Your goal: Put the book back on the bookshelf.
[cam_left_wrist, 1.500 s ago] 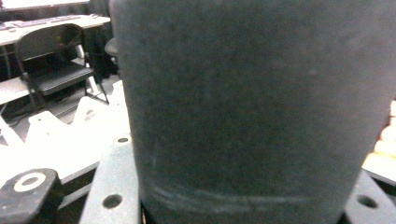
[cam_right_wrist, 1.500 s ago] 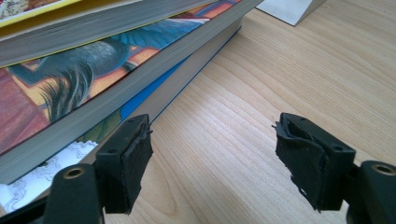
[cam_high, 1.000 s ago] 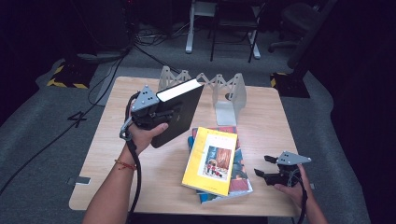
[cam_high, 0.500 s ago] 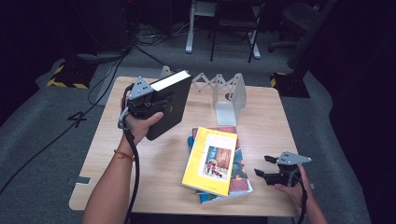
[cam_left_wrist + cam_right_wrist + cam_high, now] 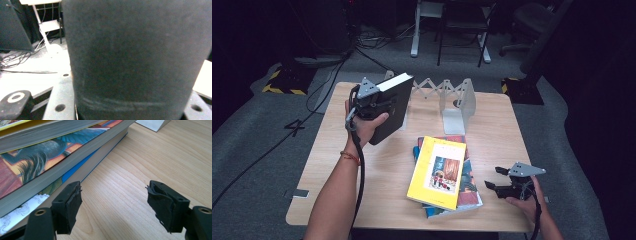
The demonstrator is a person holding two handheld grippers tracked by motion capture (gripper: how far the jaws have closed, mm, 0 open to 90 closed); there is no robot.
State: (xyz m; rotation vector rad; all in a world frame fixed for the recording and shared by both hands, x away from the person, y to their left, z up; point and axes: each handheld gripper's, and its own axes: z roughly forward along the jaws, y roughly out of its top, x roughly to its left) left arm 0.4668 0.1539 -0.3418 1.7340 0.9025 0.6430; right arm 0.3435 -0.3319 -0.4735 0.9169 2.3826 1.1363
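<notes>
My left gripper [image 5: 371, 102] is shut on a thick black book [image 5: 393, 107] and holds it tilted above the table's back left, close to the white folding book rack [image 5: 456, 102]. In the left gripper view the black book [image 5: 135, 57] stands right in front of the camera. My right gripper [image 5: 502, 181] rests low at the table's front right, open, with nothing between its jaws. In the right gripper view the right gripper [image 5: 116, 205] faces bare wood beside the stack of books [image 5: 37, 167]. A yellow book [image 5: 439, 170] tops that stack.
The wooden table [image 5: 502, 130] stands on grey carpet. Under the yellow book lie a colourful book [image 5: 469, 187] and a blue one. Chairs, desk legs and cables [image 5: 362, 45] crowd the dark floor behind the table.
The left hand has carried the black book a little back and to the left, away from the stack. The right gripper has stayed where it was.
</notes>
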